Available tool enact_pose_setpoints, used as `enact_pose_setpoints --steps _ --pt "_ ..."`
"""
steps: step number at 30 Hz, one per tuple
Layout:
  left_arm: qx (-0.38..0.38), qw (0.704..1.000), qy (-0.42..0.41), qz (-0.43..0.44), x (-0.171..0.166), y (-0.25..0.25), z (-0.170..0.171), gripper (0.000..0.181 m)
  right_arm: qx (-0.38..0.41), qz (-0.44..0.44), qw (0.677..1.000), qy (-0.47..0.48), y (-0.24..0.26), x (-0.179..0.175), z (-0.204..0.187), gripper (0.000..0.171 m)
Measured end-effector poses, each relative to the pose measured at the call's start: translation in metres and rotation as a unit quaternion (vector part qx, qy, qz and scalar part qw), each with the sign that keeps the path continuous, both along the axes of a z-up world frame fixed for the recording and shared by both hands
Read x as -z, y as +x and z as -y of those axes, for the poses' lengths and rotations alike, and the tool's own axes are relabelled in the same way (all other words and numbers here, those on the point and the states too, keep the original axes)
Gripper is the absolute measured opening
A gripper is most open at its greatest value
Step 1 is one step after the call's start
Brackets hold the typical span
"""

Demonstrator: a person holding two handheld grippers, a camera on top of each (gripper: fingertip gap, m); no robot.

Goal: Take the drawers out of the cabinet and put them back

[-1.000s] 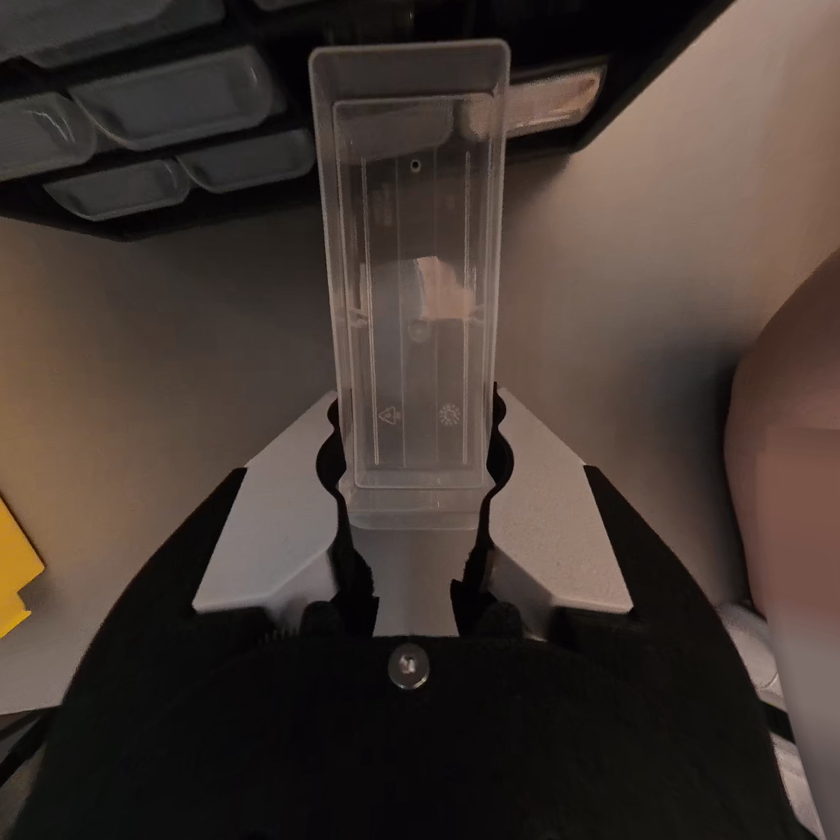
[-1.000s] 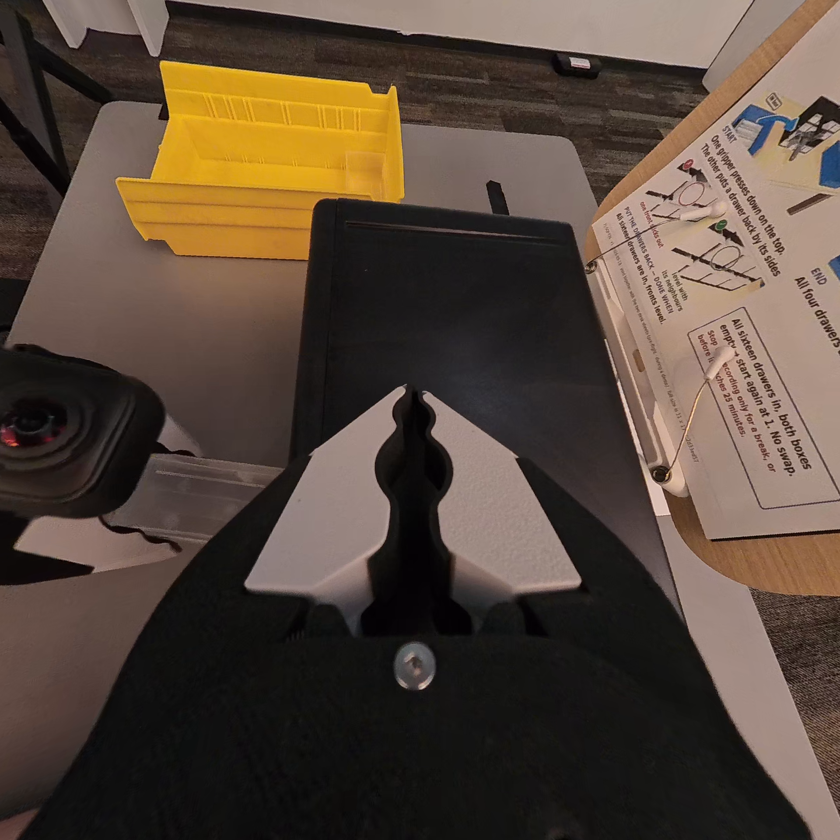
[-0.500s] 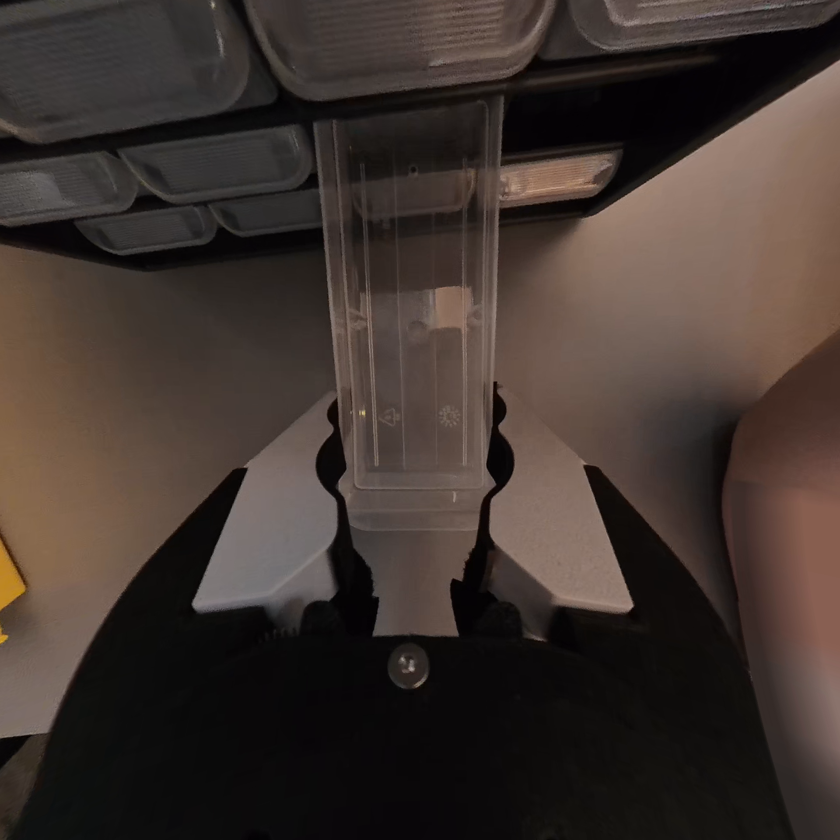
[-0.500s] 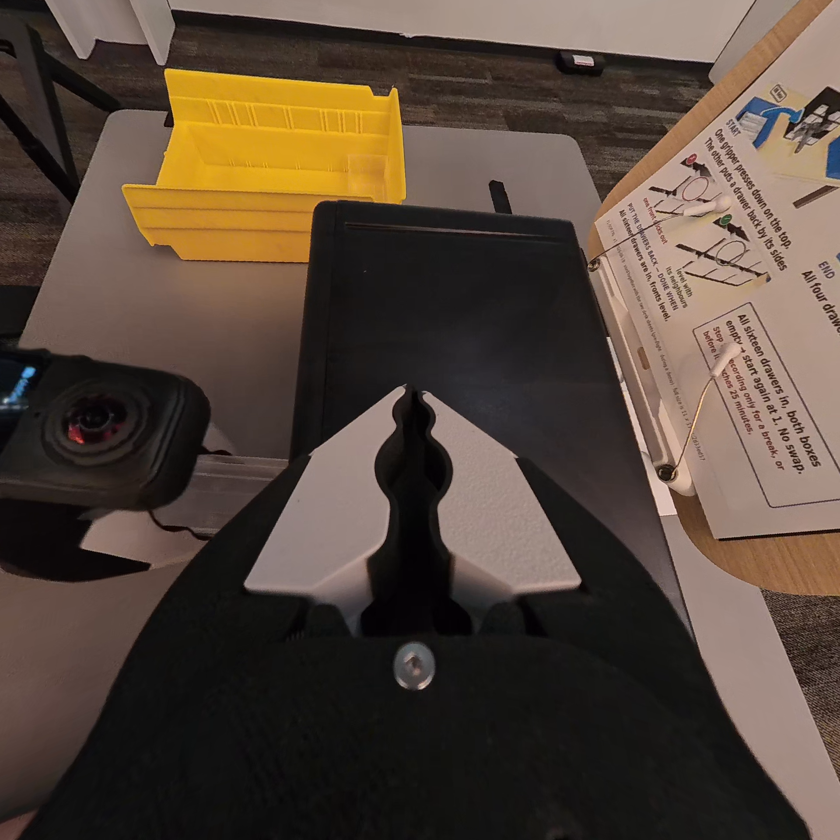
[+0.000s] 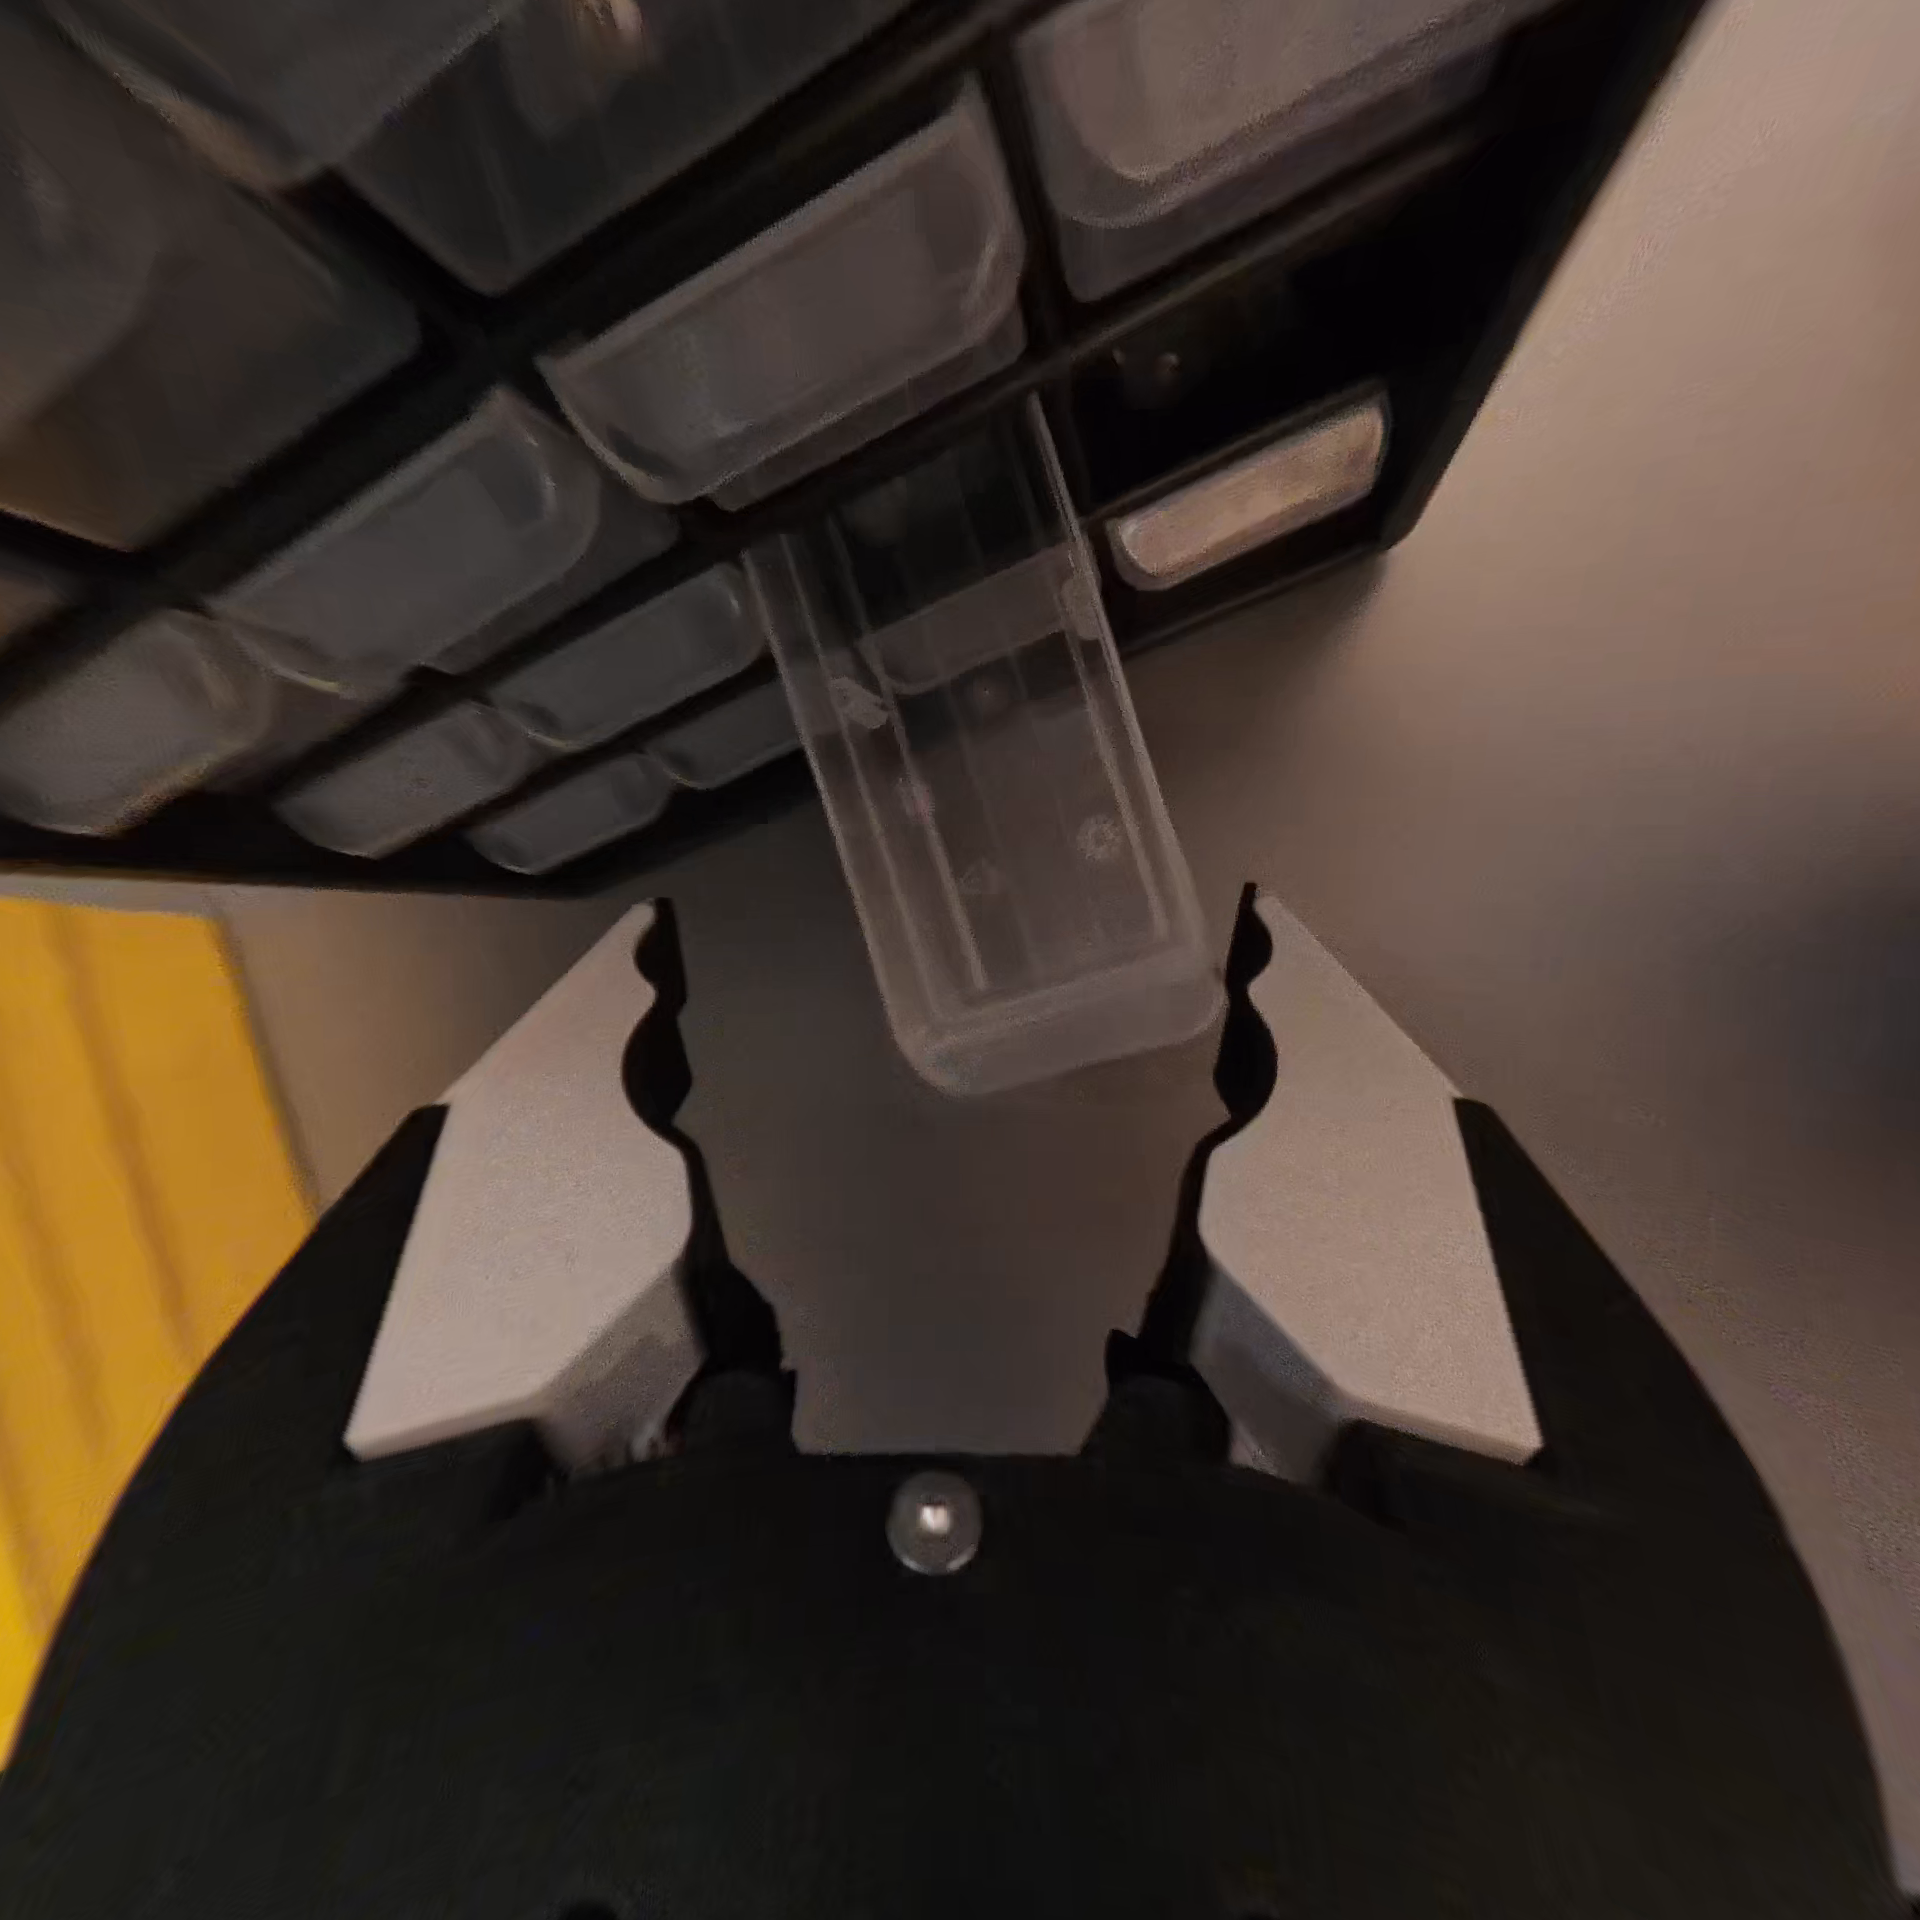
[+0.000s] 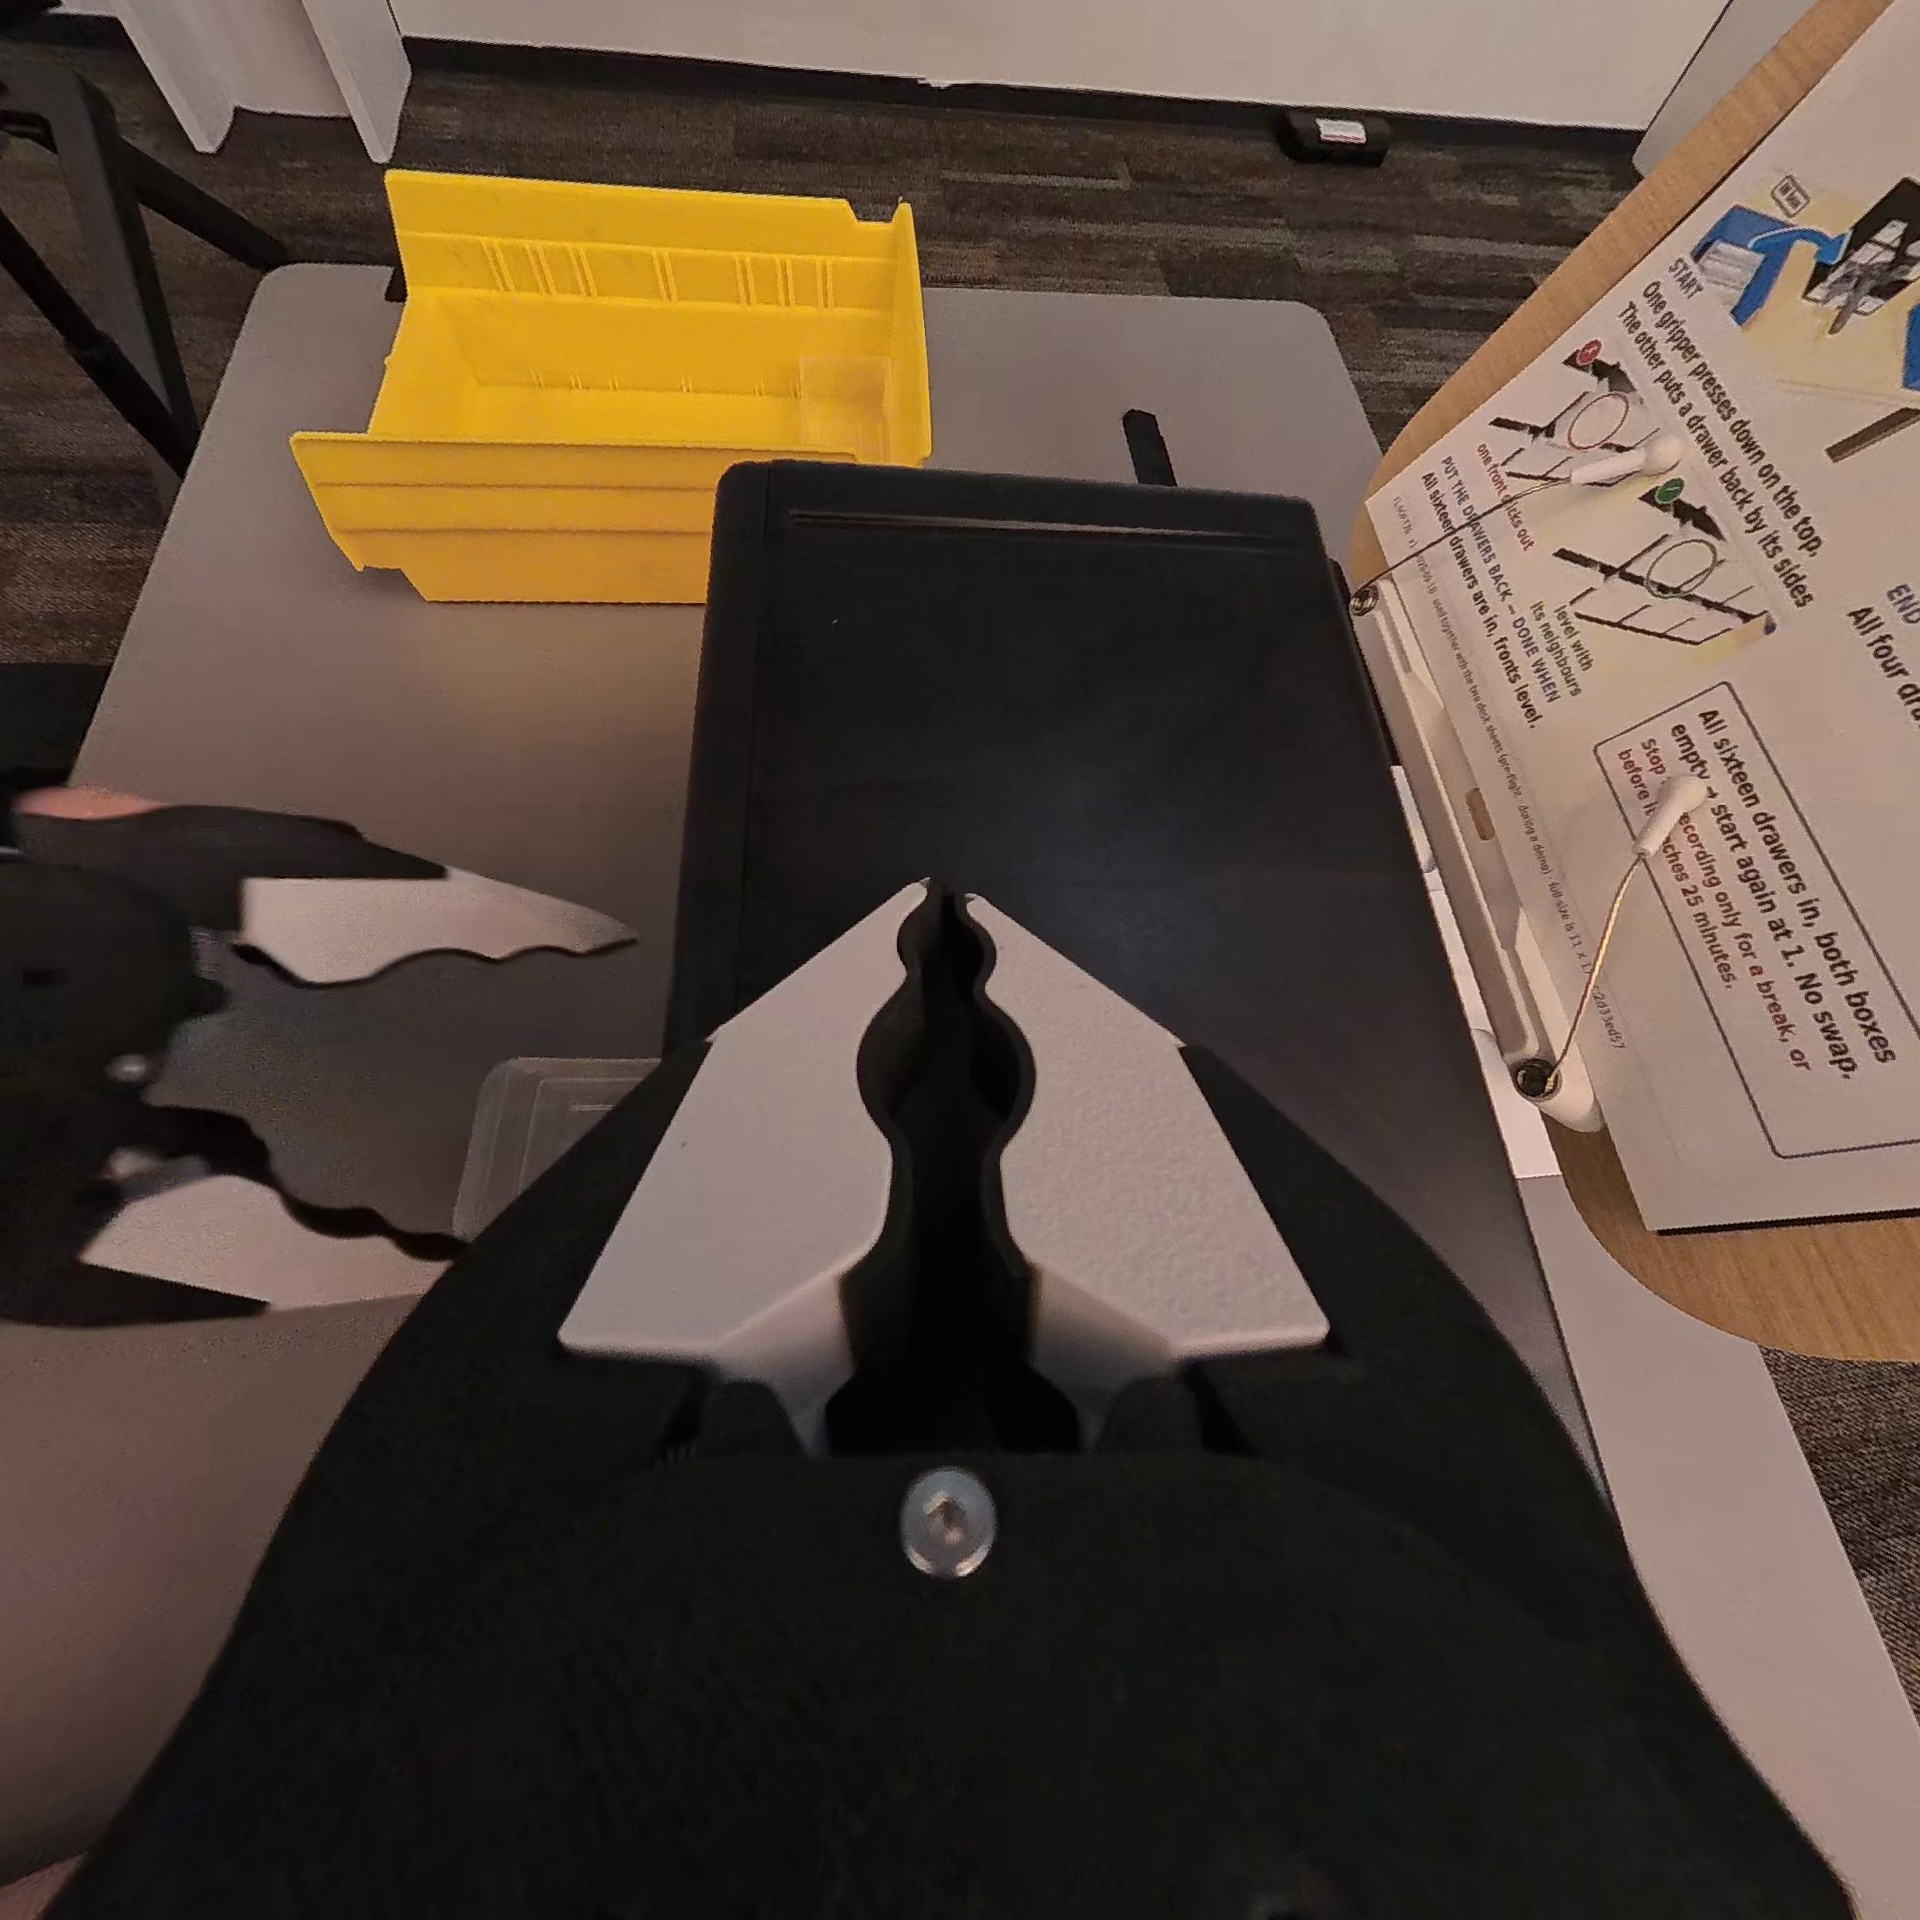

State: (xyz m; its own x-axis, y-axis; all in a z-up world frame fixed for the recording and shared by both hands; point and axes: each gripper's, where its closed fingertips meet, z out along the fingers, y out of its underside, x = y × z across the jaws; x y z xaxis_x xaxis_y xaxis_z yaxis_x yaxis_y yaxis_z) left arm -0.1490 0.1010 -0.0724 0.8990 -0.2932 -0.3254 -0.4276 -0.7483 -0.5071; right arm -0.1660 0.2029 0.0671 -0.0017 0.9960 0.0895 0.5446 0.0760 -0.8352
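Clear plastic drawer (image 5: 987,790) stuck partway out of a bottom-row slot of the black cabinet (image 5: 1455,436), far end inside, near end overhanging the grey table (image 5: 1558,831). Neighbouring drawers (image 5: 790,343) sat flush in their slots. Left gripper (image 5: 951,997) was released, jaws spread wide, just short of the drawer's near end; right fingertip (image 5: 1247,935) just beside its corner, contact not clear. Bare table lay right of the drawer; yellow bin (image 5: 104,1195) at left edge.

Right gripper (image 6: 943,891) was clenched on nothing, jaws together, over the near part of the cabinet's flat black top (image 6: 1039,675); contact unclear. Yellow bin (image 6: 644,384) sat far left of the cabinet, touching or nearly so. Printed instruction sheet (image 6: 1714,675) on a wooden board (image 6: 1621,1226) stood right, close to the cabinet's edge. Left gripper (image 6: 540,1081) showed at left, drawer end (image 6: 551,1122) poking out between its fingers.
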Motion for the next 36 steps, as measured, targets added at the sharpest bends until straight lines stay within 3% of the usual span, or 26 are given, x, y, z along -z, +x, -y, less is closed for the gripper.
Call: enact_pose_setpoints --steps 3,6,10,12,13,16,20,23,36 --pt "0.089 0.991 0.067 -0.073 -0.008 -0.002 0.019 0.104 0.001 0.001 1.000 -0.003 0.000 0.000 0.000 0.000" --pt "0.168 0.973 0.088 -0.132 0.006 0.005 0.043 0.084 0.001 0.000 1.000 -0.005 0.000 0.000 0.000 0.000" --pt "0.186 0.930 0.162 -0.273 0.002 -0.009 0.042 0.056 0.003 -0.001 1.000 -0.006 0.000 0.000 -0.001 0.000" --pt "0.204 0.911 0.183 -0.307 0.000 -0.006 0.038 0.037 0.003 -0.001 1.000 -0.006 0.000 0.000 -0.001 0.000" --pt "0.211 0.905 0.186 -0.318 0.001 -0.004 0.036 0.036 0.003 -0.002 1.000 -0.006 0.000 0.000 -0.001 0.000" --pt "0.225 0.898 0.192 -0.326 0.003 -0.003 0.030 0.037 0.003 -0.002 1.000 -0.010 0.000 0.000 -0.001 0.000" --pt "0.244 0.876 0.228 -0.348 -0.003 0.005 0.022 0.019 0.002 -0.002 1.000 -0.014 0.000 0.000 -0.001 0.000" --pt "0.249 0.865 0.242 -0.361 -0.004 0.009 0.013 0.018 0.002 -0.002 1.000 -0.015 0.000 0.000 -0.001 0.000" --pt "0.170 0.884 0.270 -0.342 -0.012 0.004 -0.061 0.020 0.002 -0.002 1.000 -0.017 0.000 0.000 -0.001 0.000"
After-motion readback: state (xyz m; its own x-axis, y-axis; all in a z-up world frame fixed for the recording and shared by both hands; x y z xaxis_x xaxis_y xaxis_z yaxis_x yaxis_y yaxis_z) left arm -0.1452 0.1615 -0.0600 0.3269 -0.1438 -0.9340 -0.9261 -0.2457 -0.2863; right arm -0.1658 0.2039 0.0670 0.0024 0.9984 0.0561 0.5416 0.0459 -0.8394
